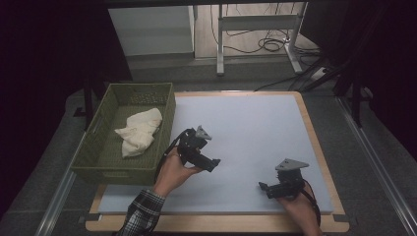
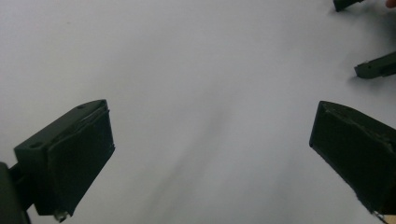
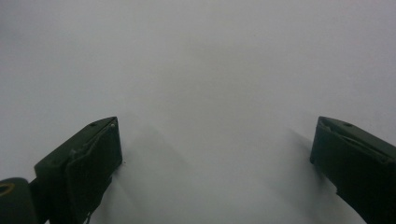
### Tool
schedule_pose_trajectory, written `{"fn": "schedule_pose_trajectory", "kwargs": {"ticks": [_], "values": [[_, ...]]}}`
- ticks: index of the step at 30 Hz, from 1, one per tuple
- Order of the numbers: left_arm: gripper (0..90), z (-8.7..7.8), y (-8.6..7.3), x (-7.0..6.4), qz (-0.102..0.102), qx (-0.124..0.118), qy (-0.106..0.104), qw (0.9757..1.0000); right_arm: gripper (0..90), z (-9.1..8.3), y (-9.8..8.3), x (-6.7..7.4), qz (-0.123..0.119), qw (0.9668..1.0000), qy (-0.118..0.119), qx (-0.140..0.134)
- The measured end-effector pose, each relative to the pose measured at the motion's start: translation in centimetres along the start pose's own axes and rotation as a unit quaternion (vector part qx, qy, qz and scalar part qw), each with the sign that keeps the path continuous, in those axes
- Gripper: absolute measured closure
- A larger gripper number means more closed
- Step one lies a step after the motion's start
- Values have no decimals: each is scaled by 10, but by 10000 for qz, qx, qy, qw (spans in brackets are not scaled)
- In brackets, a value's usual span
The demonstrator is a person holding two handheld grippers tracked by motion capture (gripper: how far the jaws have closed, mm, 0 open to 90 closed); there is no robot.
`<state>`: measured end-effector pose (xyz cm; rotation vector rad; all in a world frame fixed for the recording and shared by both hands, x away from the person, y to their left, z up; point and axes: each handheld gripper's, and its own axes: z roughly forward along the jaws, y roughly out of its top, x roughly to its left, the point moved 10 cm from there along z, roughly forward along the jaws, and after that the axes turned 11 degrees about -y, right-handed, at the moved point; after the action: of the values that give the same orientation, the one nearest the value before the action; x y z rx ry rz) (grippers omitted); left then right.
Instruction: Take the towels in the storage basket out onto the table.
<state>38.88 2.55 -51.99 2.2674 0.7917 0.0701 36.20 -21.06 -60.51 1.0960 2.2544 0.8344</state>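
A cream cloth [image 1: 140,130] lies crumpled inside a green woven basket [image 1: 120,173] at the left of the table. My left gripper [image 1: 215,162] is held just right of the basket, low over the pale mat [image 1: 246,123], pointing right. Its jaws stand wide apart with nothing between them in the left gripper view [image 2: 210,116]. My right gripper [image 1: 262,186] rests near the mat's front right, pointing left. It is open and holds nothing in the right gripper view [image 3: 217,123]. One of its fingertips [image 2: 376,69] shows at the far right of the left gripper view.
The mat covers a wooden board [image 1: 314,142] whose edge shows around it. Beyond the table stand a metal frame [image 1: 255,22] and loose cables [image 1: 268,44] on the floor. A plaid sleeve [image 1: 140,214] comes in at the bottom left.
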Motion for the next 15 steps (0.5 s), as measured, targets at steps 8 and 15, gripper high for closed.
{"fn": "schedule_pose_trajectory", "kwargs": {"ticks": [8, 15], "values": [[0, -25, 13, 18, -27, -9, 226, 9997, 22, 0, 0, 0, -4, 10000, -2, -12], [0, -47, 18, 38, -101, -14, 378, 9992, 22, 0, 0, 0, 8, 10000, 1, -20]]}}
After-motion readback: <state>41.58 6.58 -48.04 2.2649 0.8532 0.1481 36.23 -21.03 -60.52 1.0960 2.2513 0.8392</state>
